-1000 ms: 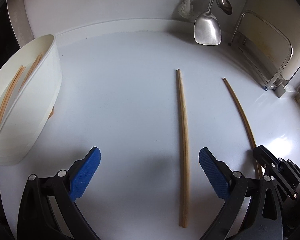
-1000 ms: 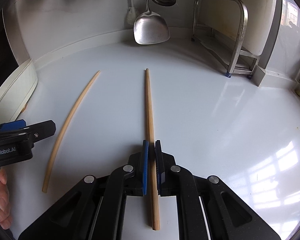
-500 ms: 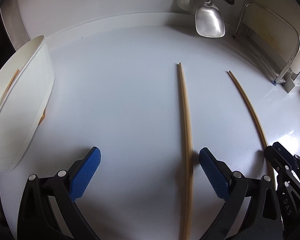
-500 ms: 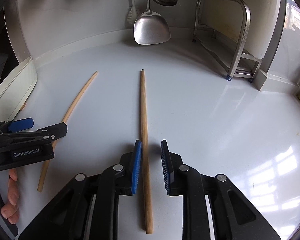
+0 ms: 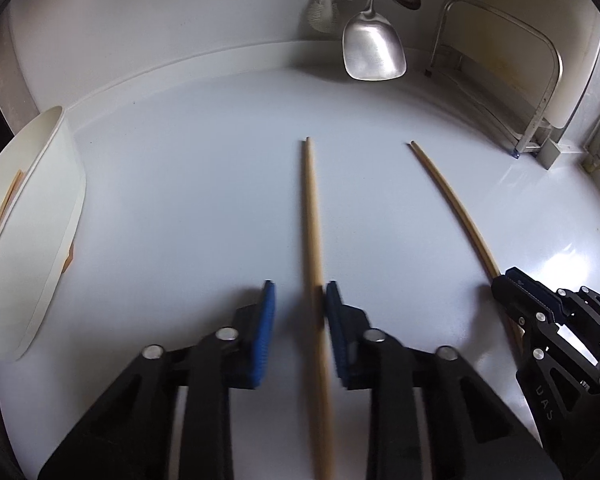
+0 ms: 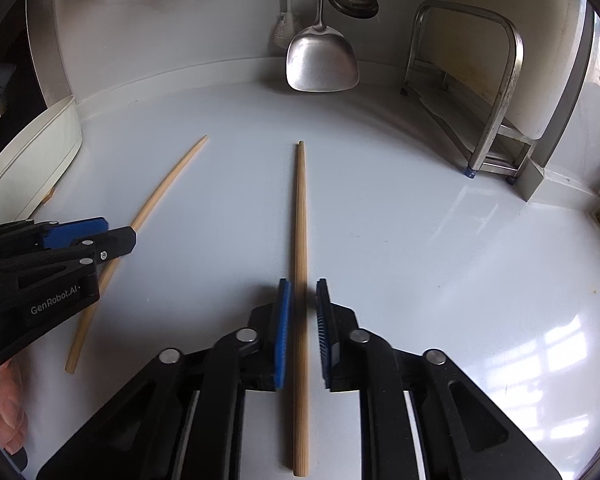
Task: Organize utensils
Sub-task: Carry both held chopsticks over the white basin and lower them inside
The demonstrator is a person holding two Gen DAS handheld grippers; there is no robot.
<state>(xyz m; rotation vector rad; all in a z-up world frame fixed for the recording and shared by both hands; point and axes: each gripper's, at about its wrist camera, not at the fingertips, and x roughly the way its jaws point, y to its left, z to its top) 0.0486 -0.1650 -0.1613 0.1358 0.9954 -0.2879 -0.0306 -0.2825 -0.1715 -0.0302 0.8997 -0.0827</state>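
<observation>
Plainly, our left gripper (image 5: pixel 300 292) is closing around one chopstick (image 5: pixel 310 200) lying on the white counter (image 5: pixel 188 184); that stick's near end is blurred and cut off at the frame's edge. Our right gripper (image 6: pixel 302 288) is closing around the other chopstick (image 6: pixel 300 208), with slim gaps at both pads. Sticks inside the white bin (image 5: pixel 60 200) show only as slivers.

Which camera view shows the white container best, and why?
The left wrist view: the white container shows its open top, with chopsticks lying inside. The right wrist view catches only its outer wall at the left edge, with the contents hidden.
</observation>
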